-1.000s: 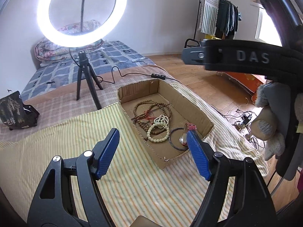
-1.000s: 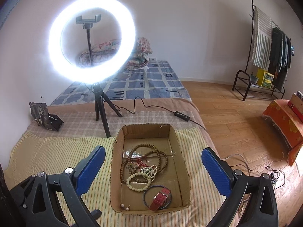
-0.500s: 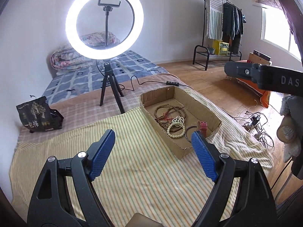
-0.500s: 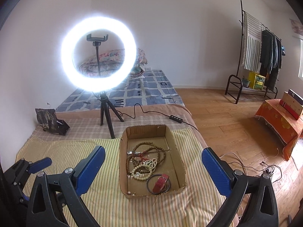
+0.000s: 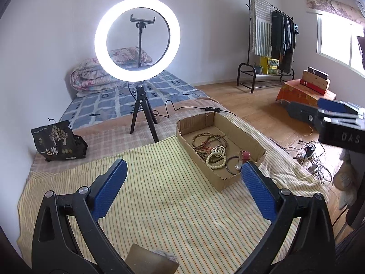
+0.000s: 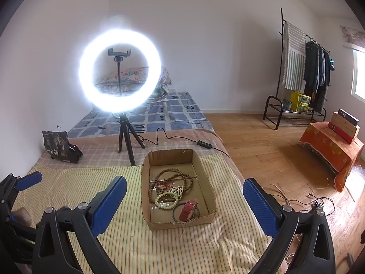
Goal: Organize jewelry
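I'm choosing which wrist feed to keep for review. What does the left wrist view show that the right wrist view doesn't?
Only the left wrist view: the right gripper from the side at the right edge, and a window.
Only the right wrist view: the left gripper at the left edge, and the red strap fully visible.
Both: the cardboard tray of bead strands on the striped cloth, the ring light, and open, empty jaws.

The left tool's [image 5: 183, 180] right finger hides part of the thin dark bangle [image 5: 232, 165]; tangled brown bead strands [image 6: 173, 179] blur together.
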A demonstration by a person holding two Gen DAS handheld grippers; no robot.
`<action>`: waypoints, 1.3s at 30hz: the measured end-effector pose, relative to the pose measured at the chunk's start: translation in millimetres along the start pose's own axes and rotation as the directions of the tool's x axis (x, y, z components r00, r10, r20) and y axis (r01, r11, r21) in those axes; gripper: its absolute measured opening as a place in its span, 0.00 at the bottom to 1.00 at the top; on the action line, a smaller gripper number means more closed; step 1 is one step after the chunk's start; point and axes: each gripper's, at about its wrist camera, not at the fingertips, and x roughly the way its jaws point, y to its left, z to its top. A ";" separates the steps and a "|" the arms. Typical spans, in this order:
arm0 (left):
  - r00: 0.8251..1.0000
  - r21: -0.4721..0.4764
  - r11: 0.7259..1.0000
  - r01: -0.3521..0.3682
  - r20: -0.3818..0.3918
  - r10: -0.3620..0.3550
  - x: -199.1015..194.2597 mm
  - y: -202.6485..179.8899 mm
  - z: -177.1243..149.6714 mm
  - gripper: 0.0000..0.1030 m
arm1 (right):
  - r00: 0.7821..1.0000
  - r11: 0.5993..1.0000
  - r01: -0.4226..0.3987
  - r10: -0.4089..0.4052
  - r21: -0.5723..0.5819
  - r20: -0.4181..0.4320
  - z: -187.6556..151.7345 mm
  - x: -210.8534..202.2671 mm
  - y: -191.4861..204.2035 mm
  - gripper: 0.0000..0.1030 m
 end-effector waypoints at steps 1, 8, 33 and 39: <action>1.000 -0.007 1.000 0.002 -0.001 -0.002 -0.7 1.0 0.3 0.99 | 1.000 1.000 0.004 -0.004 0.004 0.005 -2.7 -1.2 -0.5 1.00; 1.000 -0.052 0.999 -0.006 -0.007 0.005 -7.2 10.5 2.0 0.99 | 1.000 1.000 0.016 -0.016 -0.002 0.003 -16.2 0.6 1.4 1.00; 0.998 -0.013 0.998 -0.056 0.012 0.056 -20.6 4.7 2.4 1.00 | 1.000 1.000 0.021 -0.021 -0.004 0.015 -21.0 6.7 10.1 1.00; 0.998 -0.008 0.998 -0.056 0.009 0.056 -19.0 2.7 2.4 1.00 | 1.000 1.000 0.017 -0.017 -0.005 0.007 -22.2 7.6 10.1 1.00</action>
